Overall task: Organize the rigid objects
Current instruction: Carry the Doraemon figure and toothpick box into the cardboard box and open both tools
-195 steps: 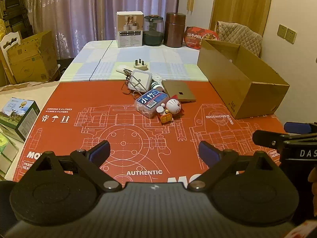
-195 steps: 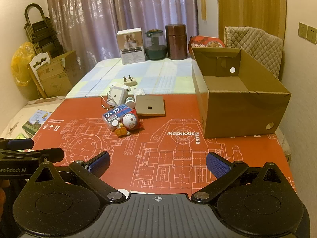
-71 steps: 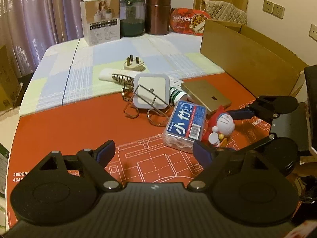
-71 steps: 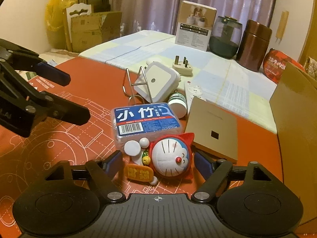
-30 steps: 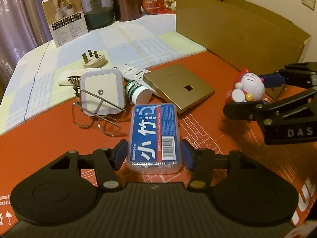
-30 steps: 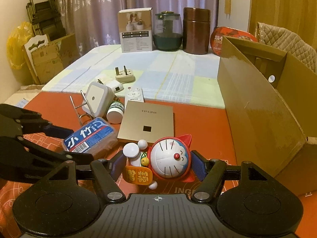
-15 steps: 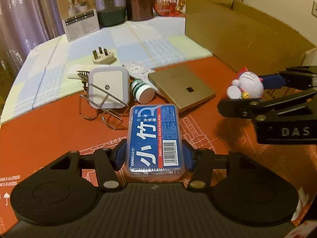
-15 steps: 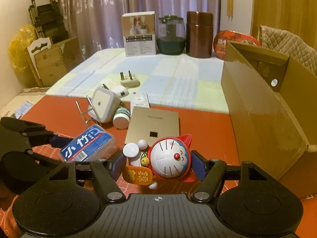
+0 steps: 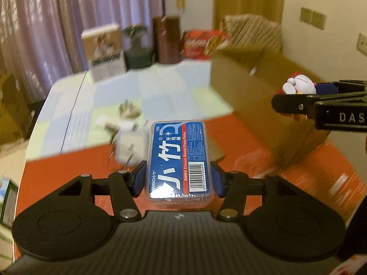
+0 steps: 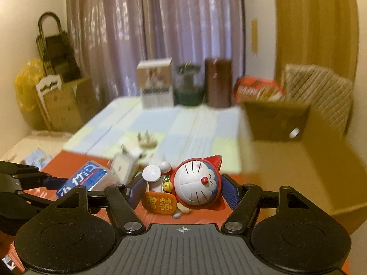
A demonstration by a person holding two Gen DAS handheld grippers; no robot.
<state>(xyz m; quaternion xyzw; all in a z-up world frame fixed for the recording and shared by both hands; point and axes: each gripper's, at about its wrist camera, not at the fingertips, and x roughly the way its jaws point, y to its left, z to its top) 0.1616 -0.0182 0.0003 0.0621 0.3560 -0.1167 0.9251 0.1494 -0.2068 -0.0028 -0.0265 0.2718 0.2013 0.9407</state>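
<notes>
My left gripper (image 9: 179,180) is shut on a blue floss pick box (image 9: 179,158) and holds it raised above the red mat (image 9: 68,167). The box also shows in the right wrist view (image 10: 83,181). My right gripper (image 10: 182,191) is shut on a Doraemon figure (image 10: 195,185), held in the air beside the open cardboard box (image 10: 309,160). The figure also shows at the right of the left wrist view (image 9: 298,87), next to the cardboard box (image 9: 240,84). A white night light (image 9: 132,144) and a plug (image 9: 128,112) lie blurred on the table.
A white carton (image 10: 157,82), a dark jar (image 10: 189,84), a brown canister (image 10: 218,83) and a red food pack (image 10: 259,90) stand at the table's far end. Cardboard and bags (image 10: 57,100) stand at the left. A quilted chair back (image 10: 321,91) is behind the box.
Both grippers have risen with their objects and tilted up. The table items now sit lower and blurred. The right gripper with the figure has moved closer to the cardboard box.
</notes>
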